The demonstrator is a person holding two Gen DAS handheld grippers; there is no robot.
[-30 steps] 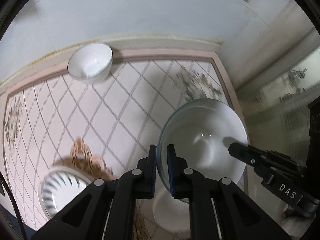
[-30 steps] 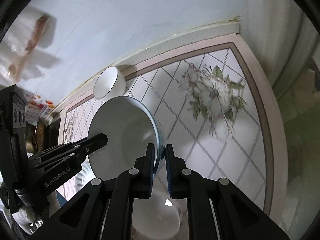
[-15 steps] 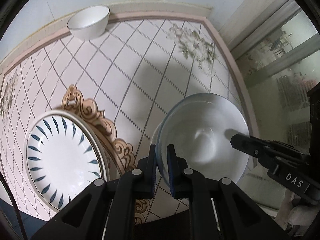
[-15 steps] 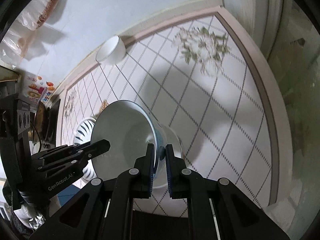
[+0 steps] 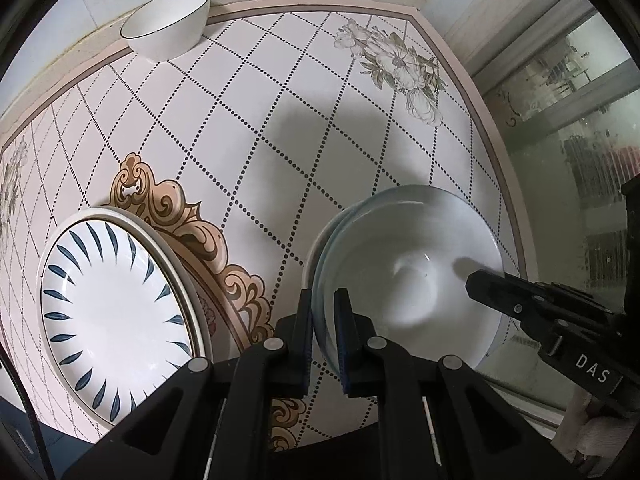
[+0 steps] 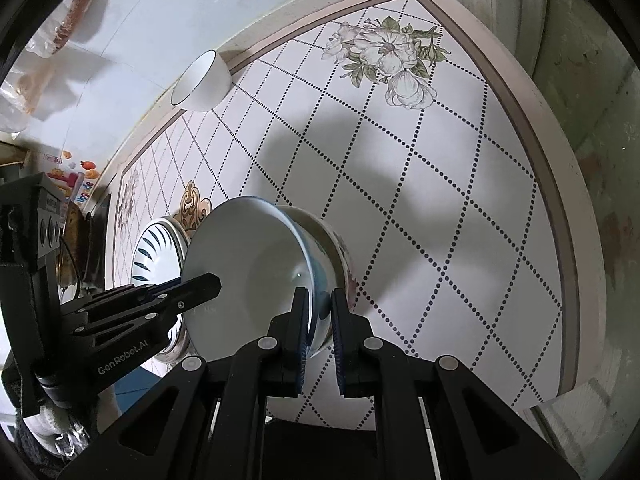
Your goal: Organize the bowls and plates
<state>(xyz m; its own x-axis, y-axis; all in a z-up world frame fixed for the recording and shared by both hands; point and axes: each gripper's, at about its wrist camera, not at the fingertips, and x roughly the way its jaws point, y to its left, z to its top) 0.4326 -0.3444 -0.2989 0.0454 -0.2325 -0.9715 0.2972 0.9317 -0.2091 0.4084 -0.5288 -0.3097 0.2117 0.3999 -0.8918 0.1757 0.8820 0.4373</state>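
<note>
Both grippers grip one large white bowl (image 5: 408,264) by opposite sides of its rim. In the left wrist view the left gripper (image 5: 324,332) has its fingers pinching the near left edge of the rim, one finger inside the bowl and one outside, while the right gripper's black finger reaches in over the far right edge. In the right wrist view the right gripper (image 6: 318,330) pinches the bowl's right rim the same way, and the left gripper, marked "GenRobot.AI", enters from the lower left with a fingertip over the opposite rim.

The held bowl (image 6: 256,272) shows a blue-patterned outer wall and sits tilted inside a second bowl (image 6: 338,258) beneath it, whose rim and patterned side peek out on the right; whether the two bowls touch cannot be told. This pair is at the near right corner of the bench (image 5: 256,128), a tiled top with a dotted diamond grid, a flower print at the far right and an ornate gold scroll motif in the middle.

To the left of the bowls, apart from them, lies a white plate with blue leaf strokes (image 5: 116,308), stacked on another plate whose rim shows under it. A small white bowl with a dark rim (image 5: 166,26) stands alone at the far edge of the bench against the wall
</note>
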